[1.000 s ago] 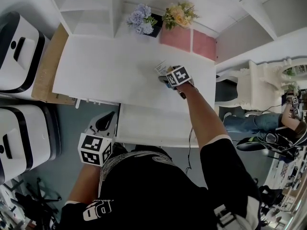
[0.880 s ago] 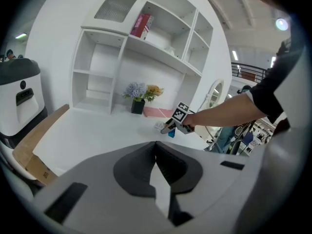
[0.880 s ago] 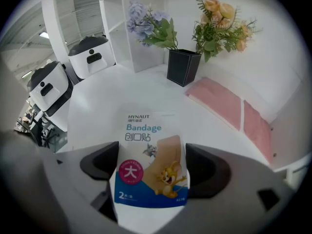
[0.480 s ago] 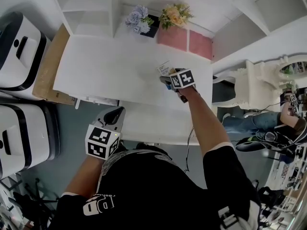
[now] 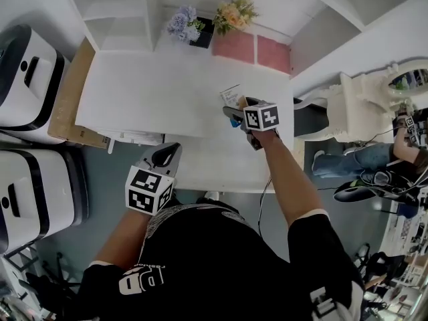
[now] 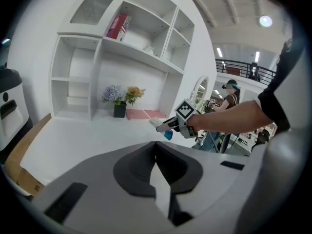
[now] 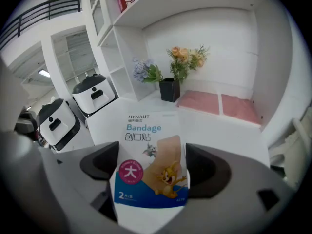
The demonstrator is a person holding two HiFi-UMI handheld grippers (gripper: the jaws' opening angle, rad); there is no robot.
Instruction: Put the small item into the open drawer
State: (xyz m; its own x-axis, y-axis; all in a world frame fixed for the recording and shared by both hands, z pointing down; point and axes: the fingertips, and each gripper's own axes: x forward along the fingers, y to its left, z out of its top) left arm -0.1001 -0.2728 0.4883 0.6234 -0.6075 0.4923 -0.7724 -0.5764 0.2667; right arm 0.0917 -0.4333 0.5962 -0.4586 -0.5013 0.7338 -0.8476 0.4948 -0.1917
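**Bandage packet held in the right gripper above the white desk.**
The bandage packet (image 7: 148, 145) is a flat white sachet printed "HYNAUT Bandage", with a pink disc, a cartoon cat and mouse, and a blue band along its lower edge. It stands upright in the centre of the right gripper view, pinched between the two jaws of the right gripper (image 7: 152, 165). In the head view the packet sits just right of centre over the desk top (image 5: 154, 92), above the open drawer (image 5: 214, 171). The right forearm reaches up from the lower right across that drawer. The left gripper (image 5: 167, 154) hangs left of centre beside the drawer's left edge, pointing to the upper right, its jaws drawn together on nothing.
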